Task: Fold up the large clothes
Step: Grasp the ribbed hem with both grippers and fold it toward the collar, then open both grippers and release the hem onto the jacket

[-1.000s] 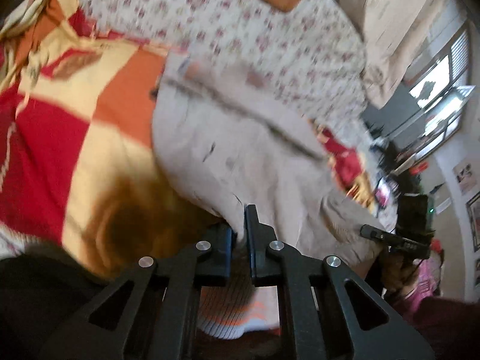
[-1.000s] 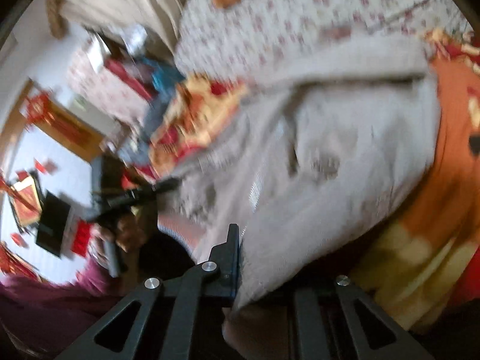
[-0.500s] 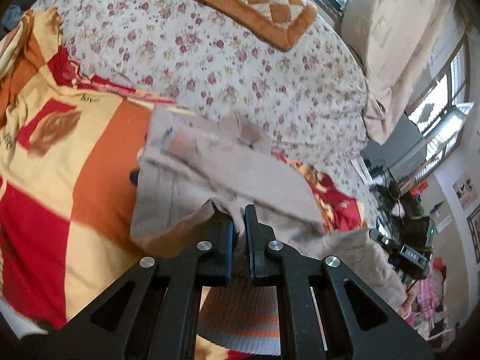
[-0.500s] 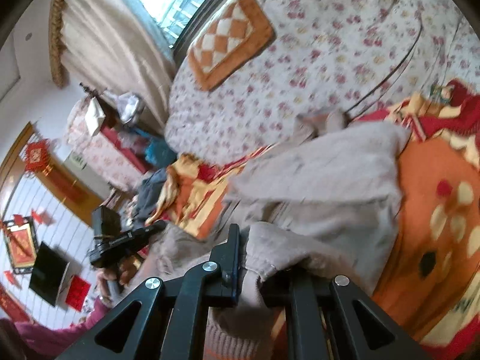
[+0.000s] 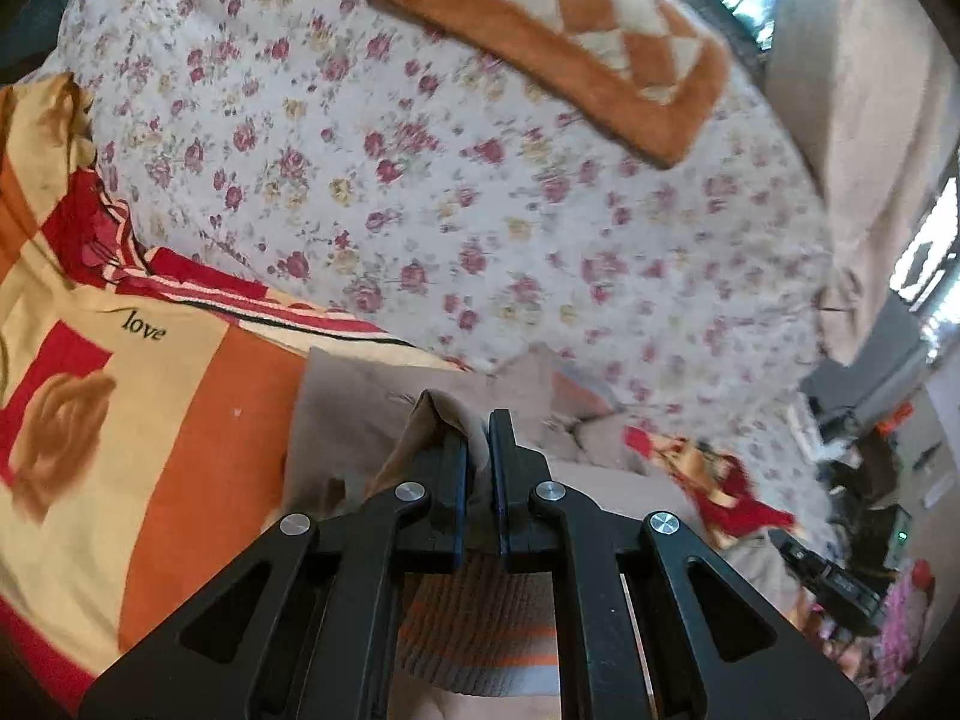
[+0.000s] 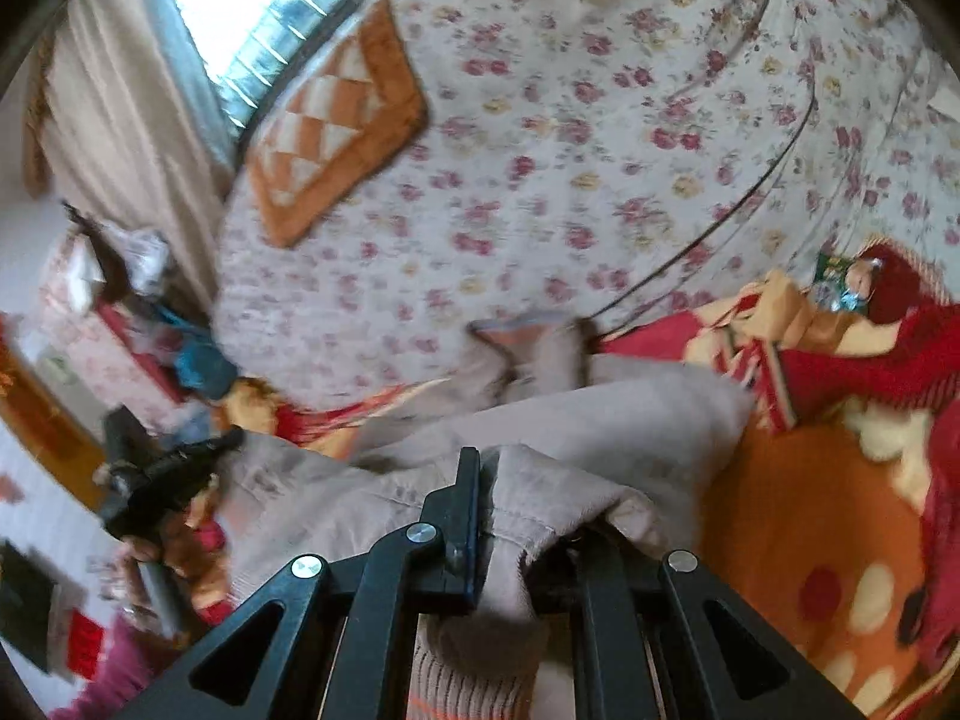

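Floral bedspread (image 5: 480, 198): covers the bed, beyond the jacket.
Patterned blanket (image 5: 150, 420): beneath the jacket.
Beige jacket (image 6: 600, 420): lies bunched on the blanket.
Checked cushion (image 5: 558, 42): on the bedspread, well beyond the jacket.
Left tool (image 5: 478, 438): clenched on a jacket fold.
Right tool (image 6: 516, 492): gripping the jacket's edge.

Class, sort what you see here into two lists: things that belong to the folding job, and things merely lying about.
Part of the job:
beige garment
left gripper, shut on its hem
right gripper, shut on its hem

Lying about:
checked orange cushion
floral quilt
orange and red blanket
curtain
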The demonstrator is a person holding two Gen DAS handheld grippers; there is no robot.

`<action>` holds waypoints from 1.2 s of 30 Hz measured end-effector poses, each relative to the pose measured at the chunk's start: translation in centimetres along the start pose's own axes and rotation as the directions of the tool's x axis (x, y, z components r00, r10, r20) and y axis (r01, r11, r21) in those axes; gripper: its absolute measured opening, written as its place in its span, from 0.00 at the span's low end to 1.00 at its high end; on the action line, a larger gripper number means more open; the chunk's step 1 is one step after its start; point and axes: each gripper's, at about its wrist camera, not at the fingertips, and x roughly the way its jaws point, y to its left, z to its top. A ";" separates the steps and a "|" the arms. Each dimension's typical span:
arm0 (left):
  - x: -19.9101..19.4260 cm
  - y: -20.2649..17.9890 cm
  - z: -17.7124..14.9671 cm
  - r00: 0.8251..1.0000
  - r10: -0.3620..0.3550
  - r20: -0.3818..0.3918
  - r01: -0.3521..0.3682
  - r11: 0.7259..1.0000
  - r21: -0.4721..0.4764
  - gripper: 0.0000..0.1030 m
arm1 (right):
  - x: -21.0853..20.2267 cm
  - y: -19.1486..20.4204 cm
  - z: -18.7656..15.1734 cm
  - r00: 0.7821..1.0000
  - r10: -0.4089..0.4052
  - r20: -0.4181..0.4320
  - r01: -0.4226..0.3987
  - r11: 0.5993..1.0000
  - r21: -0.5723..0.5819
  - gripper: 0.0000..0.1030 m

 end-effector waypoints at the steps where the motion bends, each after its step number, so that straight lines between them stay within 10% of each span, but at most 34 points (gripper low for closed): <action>1: 1.3 0.3 0.2 1.000 0.017 -0.012 -0.017 1.000 -0.007 0.06 | 0.8 -0.5 0.2 1.000 -0.018 -0.008 0.018 1.000 -0.003 0.07; 13: 11.2 4.0 0.0 0.981 0.132 -0.142 -0.147 0.984 -0.101 0.08 | 8.6 -7.6 0.0 0.993 -0.100 -0.060 0.104 0.993 0.062 0.07; 18: 8.0 3.3 1.0 0.997 0.009 -0.076 -0.018 0.994 -0.109 0.73 | 5.7 -7.6 0.5 0.998 -0.044 -0.038 0.049 0.988 0.145 0.44; 25: 1.5 2.2 -0.2 0.998 -0.066 -0.025 0.065 0.997 -0.041 0.74 | 1.6 -3.7 -0.1 0.989 -0.124 -0.076 0.125 0.992 0.005 0.44; 36: 5.5 -1.0 -5.2 0.960 0.028 -0.277 0.023 0.984 0.179 0.74 | 6.3 0.4 -3.8 0.940 -0.193 -0.281 0.132 0.966 -0.223 0.44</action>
